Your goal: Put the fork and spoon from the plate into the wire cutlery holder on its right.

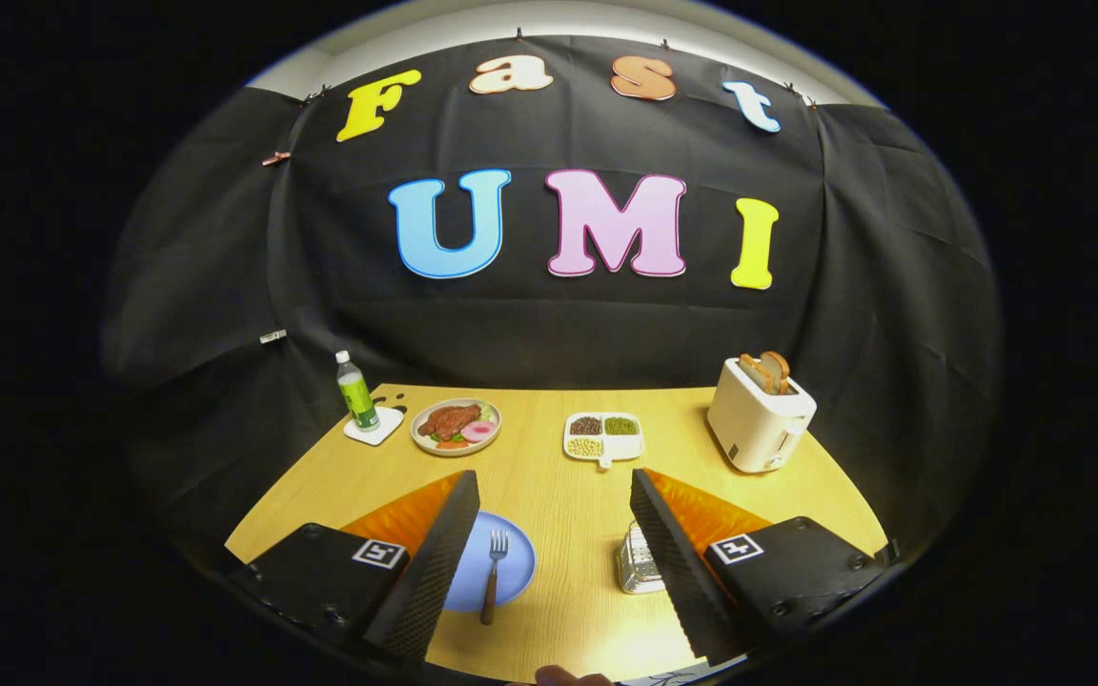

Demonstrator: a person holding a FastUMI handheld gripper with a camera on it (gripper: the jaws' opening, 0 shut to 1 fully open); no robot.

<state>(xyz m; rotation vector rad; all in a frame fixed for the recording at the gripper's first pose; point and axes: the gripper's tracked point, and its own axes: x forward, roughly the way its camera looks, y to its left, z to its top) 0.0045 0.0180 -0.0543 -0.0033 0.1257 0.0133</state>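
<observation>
Fork (493, 572) lies on the round blue plate (516, 562), just beside our left finger (435, 562). We hold our gripper (556, 572) wide open above the wooden table (568, 534), and it grips nothing. The shiny wire cutlery holder (638, 562) stands against our right finger (673, 562). Far beyond the fingers we see a green bottle (355, 391), a plate of food (456, 426), a white dish of beans (603, 437) and a white toaster (760, 414) with bread.

No readable text is showing on the things here. The bottle (355, 390) is wearing a green label too small to make out. Each finger mount of the claw (555, 495) is carrying a small square black-and-white marker (378, 553), a coded pattern rather than words or numbers.
</observation>
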